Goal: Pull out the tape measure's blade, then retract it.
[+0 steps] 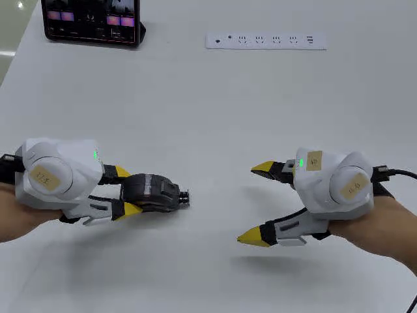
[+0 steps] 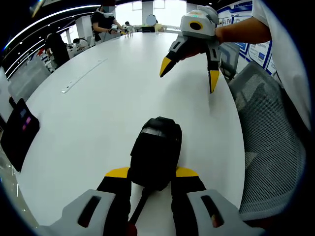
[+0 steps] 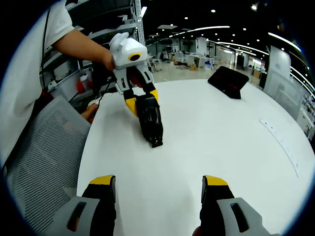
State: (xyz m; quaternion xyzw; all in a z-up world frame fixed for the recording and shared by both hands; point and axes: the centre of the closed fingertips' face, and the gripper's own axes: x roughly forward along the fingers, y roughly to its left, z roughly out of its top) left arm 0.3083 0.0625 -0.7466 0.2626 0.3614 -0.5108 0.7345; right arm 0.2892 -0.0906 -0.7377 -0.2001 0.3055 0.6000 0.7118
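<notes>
A black tape measure (image 1: 153, 192) lies on the white table, its blade tip pointing right with the blade drawn in. My left gripper (image 1: 126, 191) is shut on its case, yellow fingertips (image 2: 118, 172) pressing both sides of the tape measure (image 2: 156, 150). My right gripper (image 1: 258, 203) hovers open to the right, a short way from the blade tip, nothing between its yellow fingertips (image 3: 103, 180). From the right gripper view the tape measure (image 3: 150, 118) sits ahead, held by the left gripper (image 3: 141, 102). The right gripper (image 2: 189, 69) faces me in the left gripper view.
A dark tablet on a stand (image 1: 92, 21) stands at the far left of the table, and a white power strip (image 1: 266, 41) lies at the far middle. A mesh chair (image 2: 268, 147) sits beside the table edge. People stand far off in the room.
</notes>
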